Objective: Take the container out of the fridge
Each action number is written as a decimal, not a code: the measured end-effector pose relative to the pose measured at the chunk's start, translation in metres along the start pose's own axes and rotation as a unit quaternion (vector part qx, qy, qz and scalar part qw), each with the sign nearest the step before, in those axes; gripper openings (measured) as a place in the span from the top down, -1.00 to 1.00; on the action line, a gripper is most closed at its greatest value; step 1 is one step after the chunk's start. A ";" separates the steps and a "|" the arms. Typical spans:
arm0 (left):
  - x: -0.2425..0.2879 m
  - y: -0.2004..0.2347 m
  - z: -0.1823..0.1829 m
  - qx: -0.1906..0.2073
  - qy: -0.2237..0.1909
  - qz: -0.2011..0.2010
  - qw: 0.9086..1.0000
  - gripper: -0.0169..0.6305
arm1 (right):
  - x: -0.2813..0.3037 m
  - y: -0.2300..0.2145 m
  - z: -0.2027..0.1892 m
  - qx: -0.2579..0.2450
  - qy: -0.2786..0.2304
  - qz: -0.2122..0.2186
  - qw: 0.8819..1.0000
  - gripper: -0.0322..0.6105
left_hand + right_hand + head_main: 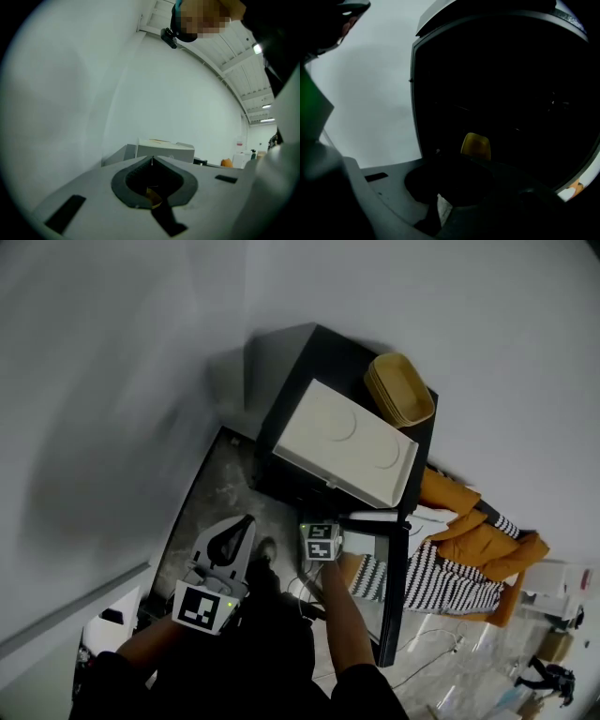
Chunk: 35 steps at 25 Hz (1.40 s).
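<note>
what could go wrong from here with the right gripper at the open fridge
1. The right gripper looks shut just short of the yellow container; pushing on without opening could knock it over.
2. The fridge interior is very dark, so the grip may land off-centre.
3. The open door stands close beside the person's arm and could be bumped on withdrawal.

No text, brand or number can be read anywhere. The square marker (204,607) at the left of the head view and the smaller marker cube (320,542) beside it carry only black-and-white block patterns, no letters. The white box (344,442) on top of the fridge (286,404) bears two curved embossed lines without lettering. A small red-and-white sign (239,141) on the far wall is too small to read.
</note>
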<state>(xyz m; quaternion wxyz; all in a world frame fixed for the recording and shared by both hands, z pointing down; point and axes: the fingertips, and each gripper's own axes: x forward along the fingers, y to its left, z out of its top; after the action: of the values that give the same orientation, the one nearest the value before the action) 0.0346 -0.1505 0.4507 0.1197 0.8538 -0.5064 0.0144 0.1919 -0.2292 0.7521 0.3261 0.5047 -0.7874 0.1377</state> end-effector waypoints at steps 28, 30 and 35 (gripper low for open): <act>0.030 0.026 0.002 -0.022 -0.034 0.104 0.994 0.93 | 0.108 -0.029 -0.034 -0.161 0.142 0.028 0.976 0.72; 0.031 0.027 0.001 -0.024 -0.035 0.108 0.993 0.93 | 0.112 -0.029 -0.033 -0.171 0.145 0.026 0.974 0.72; 0.034 0.029 -0.002 -0.028 -0.038 0.115 0.992 0.93 | 0.123 -0.030 -0.037 -0.181 0.151 0.033 0.971 0.72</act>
<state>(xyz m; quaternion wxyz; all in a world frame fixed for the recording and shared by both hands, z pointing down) 0.0258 -0.1925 0.4629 0.1220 0.7860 -0.6058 -0.0182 0.1981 -0.3089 0.8568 0.5223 0.3842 -0.7573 0.0782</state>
